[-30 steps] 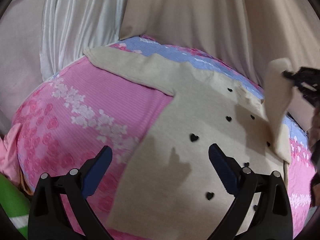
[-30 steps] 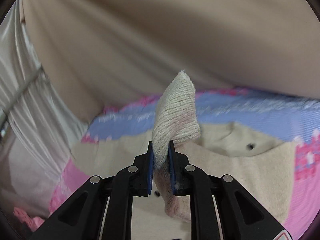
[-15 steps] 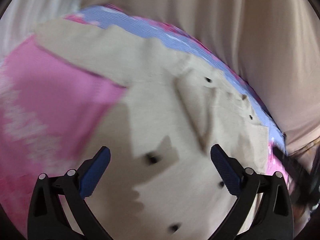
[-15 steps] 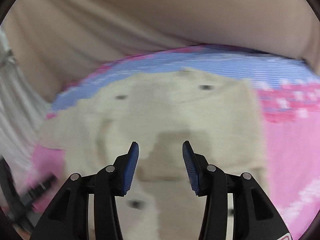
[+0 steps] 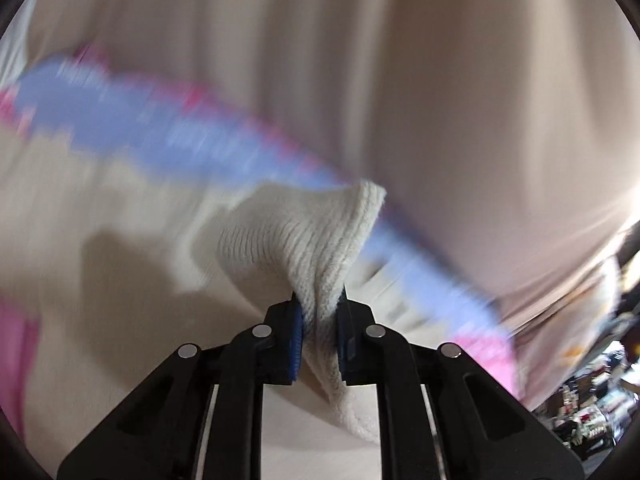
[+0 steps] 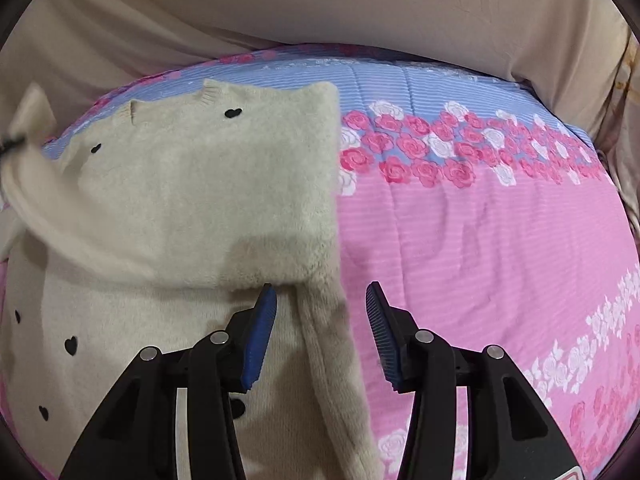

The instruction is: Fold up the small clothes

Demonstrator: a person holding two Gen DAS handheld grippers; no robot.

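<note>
A small cream knit sweater [image 6: 192, 184] with black hearts lies on a pink and blue floral quilt [image 6: 480, 232]. Its right sleeve [image 6: 332, 360] lies folded down over the body, between my right gripper's open fingers. My right gripper [image 6: 320, 332] is open and empty just above it. My left gripper [image 5: 319, 336] is shut on the ribbed cuff of the left sleeve [image 5: 316, 240] and holds it lifted above the sweater. That raised cuff also shows blurred at the far left of the right wrist view [image 6: 32, 116].
Beige curtain fabric [image 6: 360, 0] hangs behind the quilt's far edge. The pink quilt stretches to the right of the sweater. Cluttered dark shelves [image 5: 592, 400] show at the far right of the left wrist view.
My right gripper let go of the right sleeve, which now lies folded over the body. My left gripper moved to the left sleeve cuff, shut on it and lifted it.
</note>
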